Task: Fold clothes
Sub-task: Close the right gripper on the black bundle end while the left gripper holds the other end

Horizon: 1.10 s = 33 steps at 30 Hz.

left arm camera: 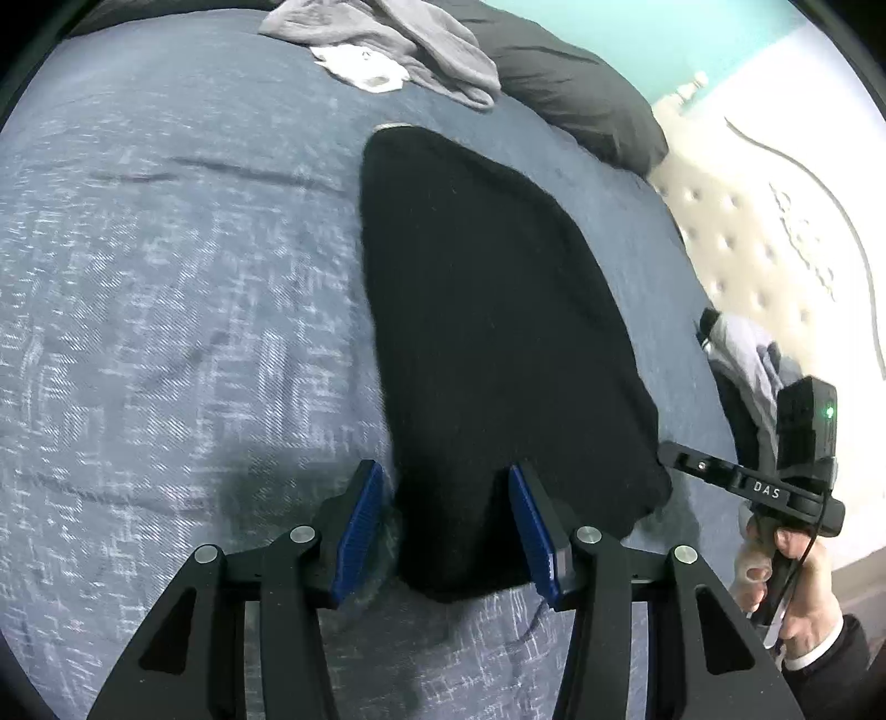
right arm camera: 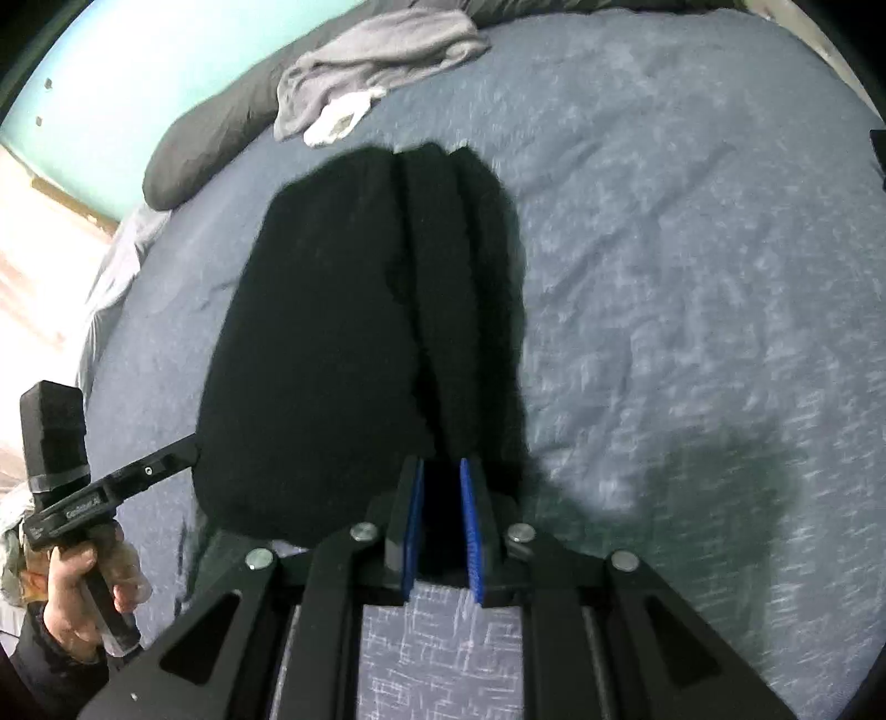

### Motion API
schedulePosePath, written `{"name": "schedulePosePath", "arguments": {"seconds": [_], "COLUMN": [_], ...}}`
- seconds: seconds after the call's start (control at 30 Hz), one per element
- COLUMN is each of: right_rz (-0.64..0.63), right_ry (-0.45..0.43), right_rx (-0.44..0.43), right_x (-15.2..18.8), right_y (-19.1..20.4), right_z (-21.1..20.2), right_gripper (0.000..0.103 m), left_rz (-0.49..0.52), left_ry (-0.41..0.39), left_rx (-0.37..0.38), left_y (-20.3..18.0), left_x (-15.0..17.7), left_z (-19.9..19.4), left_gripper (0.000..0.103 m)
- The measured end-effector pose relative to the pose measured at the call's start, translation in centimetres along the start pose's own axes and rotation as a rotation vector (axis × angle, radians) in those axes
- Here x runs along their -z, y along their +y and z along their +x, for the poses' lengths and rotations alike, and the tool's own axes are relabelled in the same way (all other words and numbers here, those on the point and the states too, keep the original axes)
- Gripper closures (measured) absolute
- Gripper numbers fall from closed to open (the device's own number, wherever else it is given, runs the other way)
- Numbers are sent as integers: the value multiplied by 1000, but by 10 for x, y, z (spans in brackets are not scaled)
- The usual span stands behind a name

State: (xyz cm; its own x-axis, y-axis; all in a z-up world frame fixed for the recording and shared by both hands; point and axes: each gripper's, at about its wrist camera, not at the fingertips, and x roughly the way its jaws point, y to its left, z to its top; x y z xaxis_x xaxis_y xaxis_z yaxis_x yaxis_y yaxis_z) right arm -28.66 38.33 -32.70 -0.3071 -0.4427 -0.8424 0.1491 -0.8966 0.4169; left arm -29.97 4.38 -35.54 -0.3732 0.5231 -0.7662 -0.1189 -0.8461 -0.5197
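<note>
Left wrist view: my left gripper (left arm camera: 446,531) sat with its ribbed blue pads (left arm camera: 361,531) parted about halfway, straddling the near end of the black garment (left arm camera: 487,310). Cloth lay between the pads, but I couldn't tell if they pressed it. The garment was soft, matte, fuzzy knit, folded into a long tapering slab, its long axis running away from me toward the pillow end of the bed, narrow end far. It lay flat on the blue-grey bedspread (left arm camera: 166,277), which had a woven heathered texture with shallow creases. Only this view showed the cream tufted headboard-like panel (left arm camera: 747,232) at right, and my right hand (left arm camera: 797,581) gripping the other tool's handle, its black finger touching the garment's right edge. A crumpled grey garment (left arm camera: 398,39) and a white scrap (left arm camera: 360,66) lay at the far end by a dark pillow (left arm camera: 570,77).

Right wrist view: my right gripper (right arm camera: 443,526) was clenched tight on a fold at the garment's (right arm camera: 332,343) near edge, black fabric filling the slim gap between the blue pads (right arm camera: 470,531). Only here did lengthwise ridges show, two folded strips along the right side, pointing away. My left hand (right arm camera: 77,581) held its tool at lower left. Bedspread (right arm camera: 692,277) was blurred.
</note>
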Motion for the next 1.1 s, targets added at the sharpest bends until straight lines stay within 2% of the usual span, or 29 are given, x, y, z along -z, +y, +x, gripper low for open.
{"name": "schedulePosePath", "arguments": {"seconds": [0.07, 0.1, 0.13, 0.2, 0.33, 0.5, 0.73, 1.1], "right_rz": [17, 19, 19, 25, 57, 98, 112, 100], "right_ry": [18, 33, 48, 79, 111, 151, 163, 164], "right_rx": [4, 10, 11, 4, -23, -68, -113, -128], "right_x": [-3, -4, -5, -6, -8, -11, -11, -18], "right_y": [-5, -7, -8, -11, -18, -27, -32, -32], "right_z": [1, 3, 6, 12, 22, 33, 38, 46], "right_gripper": [80, 69, 61, 59, 50, 49, 49, 49], "left_rz": [-13, -17, -20, -18, -53, -72, -107, -86], "left_ry": [11, 22, 37, 59, 73, 86, 87, 88], "left_rx": [4, 9, 14, 22, 51, 83, 146, 148], "left_y": [4, 4, 3, 2, 8, 15, 8, 5], "left_x": [-4, -6, -7, -8, -10, -12, -7, -13], "left_z": [2, 5, 9, 15, 22, 32, 38, 49], "left_gripper": [51, 51, 51, 51, 43, 34, 34, 34]}}
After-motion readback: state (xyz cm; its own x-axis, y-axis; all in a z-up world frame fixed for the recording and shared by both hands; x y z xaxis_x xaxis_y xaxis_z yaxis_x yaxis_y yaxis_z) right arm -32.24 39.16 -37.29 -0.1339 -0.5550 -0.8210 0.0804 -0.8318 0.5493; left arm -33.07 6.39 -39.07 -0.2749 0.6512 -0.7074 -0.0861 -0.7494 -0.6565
